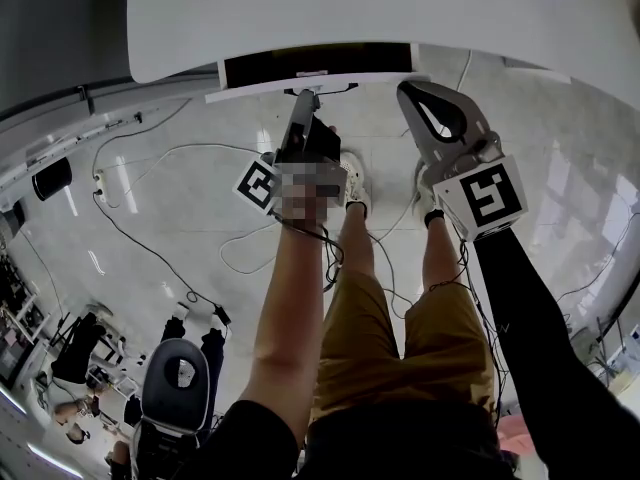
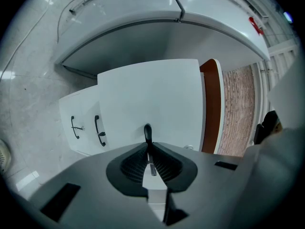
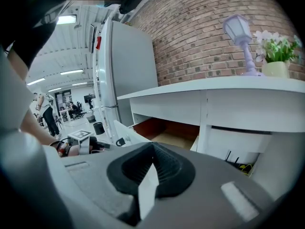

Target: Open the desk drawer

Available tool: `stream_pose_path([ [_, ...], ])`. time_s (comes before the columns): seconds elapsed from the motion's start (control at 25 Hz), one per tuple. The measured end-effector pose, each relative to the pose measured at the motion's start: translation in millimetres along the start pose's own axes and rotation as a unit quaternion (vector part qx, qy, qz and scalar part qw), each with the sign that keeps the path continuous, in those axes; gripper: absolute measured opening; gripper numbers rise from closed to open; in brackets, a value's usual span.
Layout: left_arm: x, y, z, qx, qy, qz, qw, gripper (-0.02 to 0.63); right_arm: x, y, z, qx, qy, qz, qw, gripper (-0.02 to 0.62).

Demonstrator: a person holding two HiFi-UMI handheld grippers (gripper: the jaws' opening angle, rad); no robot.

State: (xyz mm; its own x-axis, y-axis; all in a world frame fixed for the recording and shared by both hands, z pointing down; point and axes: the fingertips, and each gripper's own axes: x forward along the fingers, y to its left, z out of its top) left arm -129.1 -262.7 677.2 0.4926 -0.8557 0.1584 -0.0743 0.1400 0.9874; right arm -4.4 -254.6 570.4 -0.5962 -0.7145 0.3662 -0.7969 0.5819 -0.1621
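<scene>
The white desk (image 1: 400,8) runs across the top of the head view. Its drawer (image 1: 318,65) stands pulled out, showing a dark inside. My left gripper (image 1: 303,103) is at the white drawer front (image 1: 250,92). In the left gripper view the left gripper (image 2: 148,144) is shut on the drawer's black handle (image 2: 147,130), which stands out from the drawer front (image 2: 147,94). The drawer's brown inner side (image 2: 211,109) shows at the right. My right gripper (image 1: 425,98) hovers beside the drawer, shut and holding nothing. The right gripper view shows the open drawer (image 3: 167,133) under the desk top (image 3: 238,87).
A lower cabinet front with two black handles (image 2: 98,130) sits below the drawer. A lilac lamp (image 3: 240,37) and a potted plant (image 3: 276,56) stand on the desk by a brick wall. Cables (image 1: 150,168) trail over the tiled floor. A chair (image 1: 175,378) is behind at the lower left.
</scene>
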Motion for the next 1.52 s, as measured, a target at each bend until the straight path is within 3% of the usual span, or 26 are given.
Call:
stream_pose_path([
  [0.48,-17,14,-3,-0.002,-0.003,0.013,0.9999,0.035,0,5,22,0.0,-0.025,0.0,1.0,0.0],
  [1.52,-67,49,-29,-0.025,0.005,0.075,0.9969,0.034,-1,13,25,0.0,-0.031,-0.004,1.0,0.0],
])
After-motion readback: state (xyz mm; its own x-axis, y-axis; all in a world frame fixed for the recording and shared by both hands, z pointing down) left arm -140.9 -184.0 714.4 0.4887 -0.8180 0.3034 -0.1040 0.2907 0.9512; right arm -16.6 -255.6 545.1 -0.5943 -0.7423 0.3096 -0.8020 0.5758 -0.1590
